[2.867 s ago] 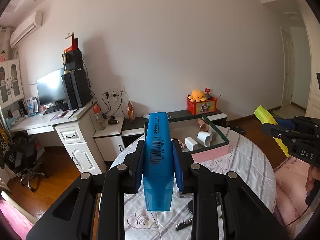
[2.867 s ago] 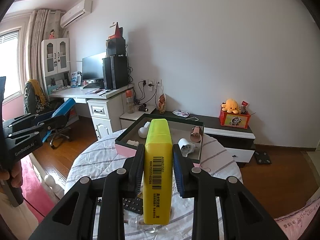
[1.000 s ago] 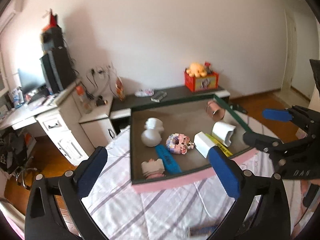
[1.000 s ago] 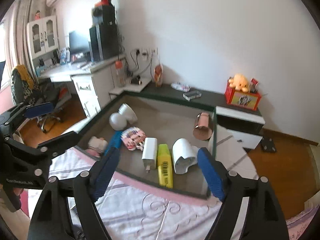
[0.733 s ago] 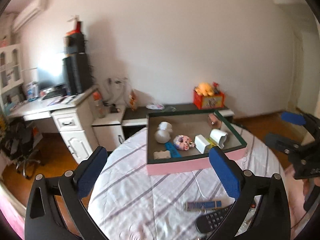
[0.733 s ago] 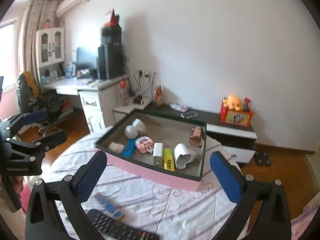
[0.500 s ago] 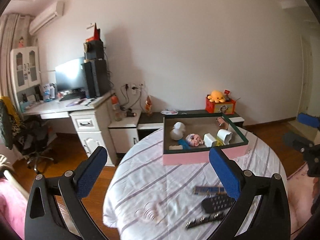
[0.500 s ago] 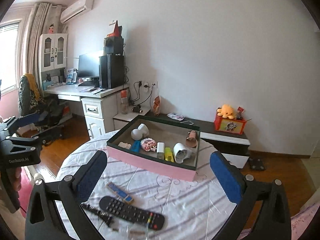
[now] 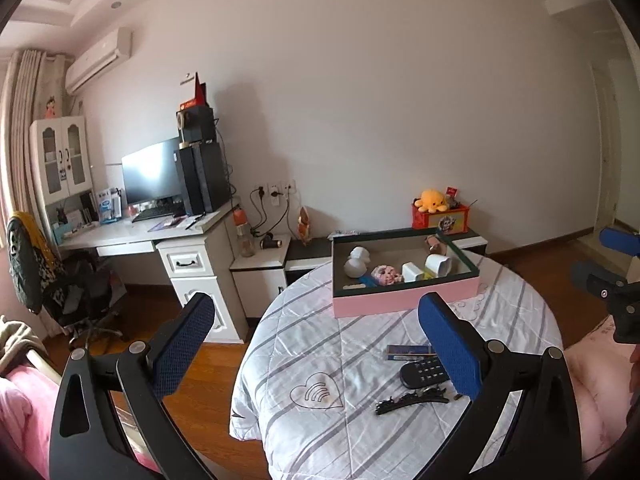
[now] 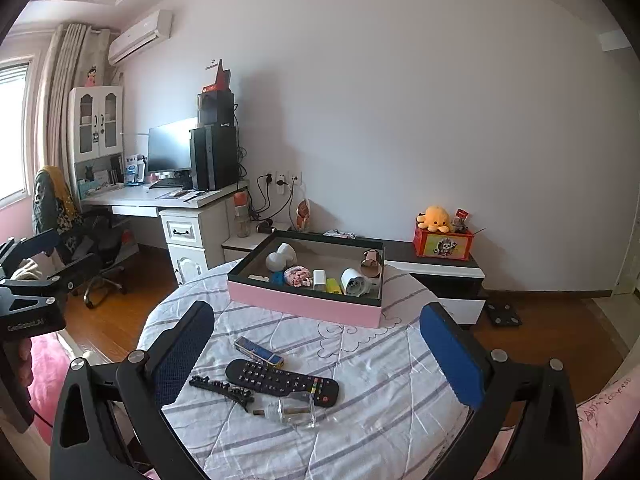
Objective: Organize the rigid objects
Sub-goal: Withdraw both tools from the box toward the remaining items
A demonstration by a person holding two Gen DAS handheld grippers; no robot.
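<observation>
A pink box with a dark green rim (image 9: 404,303) (image 10: 304,305) stands at the far side of the round table (image 9: 312,360). In it lie a blue highlighter (image 9: 366,280), a yellow highlighter (image 10: 332,285), a pink toy and white items. On the cloth nearer me lie a black remote (image 10: 280,382), a small blue box (image 10: 258,350), a black hair clip (image 10: 222,388) and a clear little bottle (image 10: 288,406). My left gripper (image 9: 316,306) and right gripper (image 10: 318,314) hang back from the box, both open wide and holding nothing.
A white desk (image 9: 160,236) with monitor and speakers stands at the left wall, an office chair (image 10: 80,248) beside it. Behind the table is a low cabinet (image 10: 436,268) bearing a red box and an orange plush. A pink bed borders the near side.
Both grippers let go of the highlighters, which now lie in the box. Both then drew back and rose from the box, so more of the table shows.
</observation>
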